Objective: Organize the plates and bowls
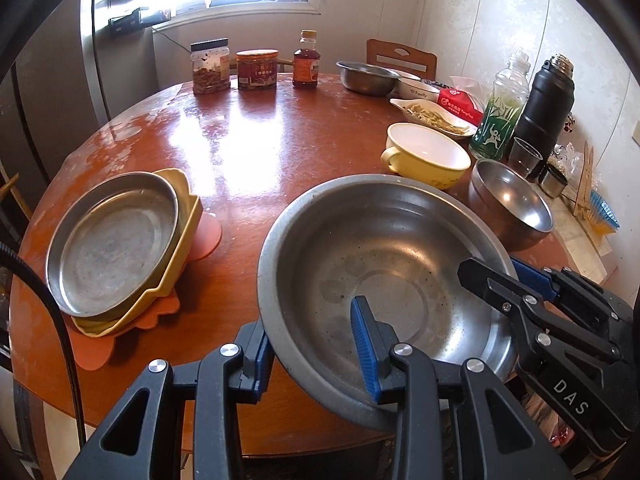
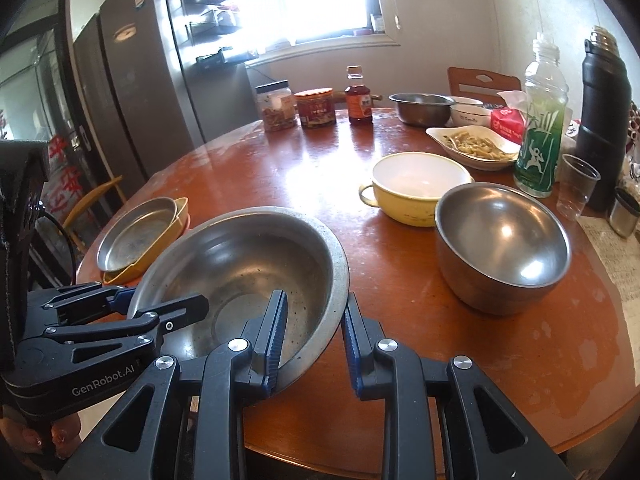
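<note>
Nearest the lens, my left gripper is clenched on the near rim of a wide steel basin, one blue pad inside the wall and one outside. My right gripper is clamped the same way on the basin's opposite rim, so both hold one vessel between them. The basin sits tilted over the near edge of the round reddish bench; I cannot tell whether its base touches the wood or hangs just above it.

Moving outward to the left, a steel plate rests in a yellow dish, which lies on an orange mat. To the right, near the basin but apart from it, stands a smaller steel bowl. Just behind that is a yellow bowl with a handle. Further back are a green bottle, a black flask, a clear cup and a white dish of food.

What worries me: each grip is a thin pinch on smooth, sloped metal. If my two hands drift apart or twist unevenly, the rim could slip from one pad and the basin would swing or drop off the bench edge. Swinging it right could also knock the steel bowl into the cup and bottle.
</note>
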